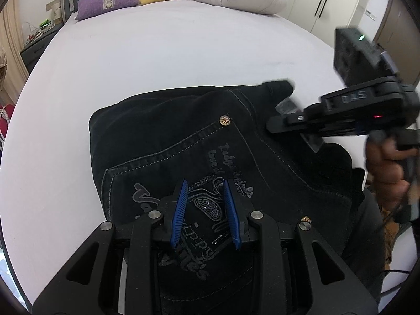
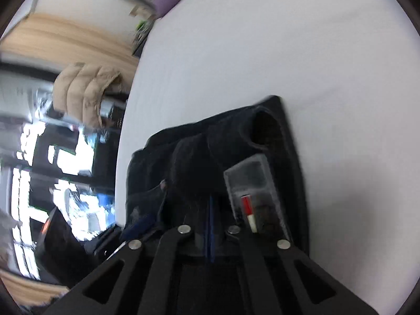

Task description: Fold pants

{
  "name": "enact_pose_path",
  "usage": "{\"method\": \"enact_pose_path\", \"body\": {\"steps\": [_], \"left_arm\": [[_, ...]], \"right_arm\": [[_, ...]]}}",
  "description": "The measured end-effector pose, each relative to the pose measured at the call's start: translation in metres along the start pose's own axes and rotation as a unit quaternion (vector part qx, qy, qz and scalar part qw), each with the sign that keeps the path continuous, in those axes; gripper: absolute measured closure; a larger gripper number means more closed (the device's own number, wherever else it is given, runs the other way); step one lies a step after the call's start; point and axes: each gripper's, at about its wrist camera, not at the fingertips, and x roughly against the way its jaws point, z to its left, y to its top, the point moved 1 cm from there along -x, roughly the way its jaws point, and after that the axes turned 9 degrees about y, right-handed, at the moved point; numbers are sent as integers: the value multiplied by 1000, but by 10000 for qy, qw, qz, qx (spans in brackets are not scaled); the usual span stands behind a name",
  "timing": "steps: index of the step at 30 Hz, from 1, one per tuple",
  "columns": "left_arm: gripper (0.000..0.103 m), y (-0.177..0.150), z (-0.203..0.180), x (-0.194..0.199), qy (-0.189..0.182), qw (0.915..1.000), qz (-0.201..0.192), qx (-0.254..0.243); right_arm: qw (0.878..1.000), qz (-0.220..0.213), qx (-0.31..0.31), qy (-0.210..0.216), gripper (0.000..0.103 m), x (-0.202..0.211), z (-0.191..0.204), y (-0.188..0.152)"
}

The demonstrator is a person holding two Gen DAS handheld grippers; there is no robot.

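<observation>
Pants [image 1: 168, 141] folded on bed [image 1: 157, 60]

Your left gripper [image 1: 205, 214] is a matte black linkage frame with triangular cut-outs, four round silver pivot pins, and two ribbed blue finger pads [image 1: 179, 214]. Your right gripper [image 2: 210, 229] has the same black frame, silver pins and blue pads; seen from the left wrist view, its body carries raised lettering, a green light, a red light and one silver screw. Your hand [image 1: 386, 168] wraps its black handle, with a thin black cable trailing below.
</observation>
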Motion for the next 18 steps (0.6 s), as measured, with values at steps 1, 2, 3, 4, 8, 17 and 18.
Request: {"method": "enact_pose_path", "body": {"steps": [1, 2, 3, 4, 8, 17, 18], "left_arm": [[76, 1, -6, -4, -4, 10000, -12, -4], [76, 0, -6, -4, -3, 10000, -22, -9], [76, -1, -6, -4, -8, 10000, -31, -9], [76, -2, -5, -3, 9, 10000, -29, -12], [76, -11, -4, 8, 48, 10000, -61, 3], [76, -66, -22, 41, 152, 9941, -454, -969], [76, -73, -23, 44, 197, 9921, -558, -1109]], "right_arm": [[9999, -103, -97, 64, 103, 4, -5, -1], [9997, -185, -140, 11, 103, 8, -7, -3], [9995, -255, -145, -74, 103, 16, -7, -7], [9995, -260, -153, -39, 103, 25, -9, -11], [9989, -211, 187, 387, 98, 44, 16, -38], [9982, -141, 164, 568, 97, 38, -4, -86], [9977, -175, 184, 624, 98, 40, -6, -89]]}}
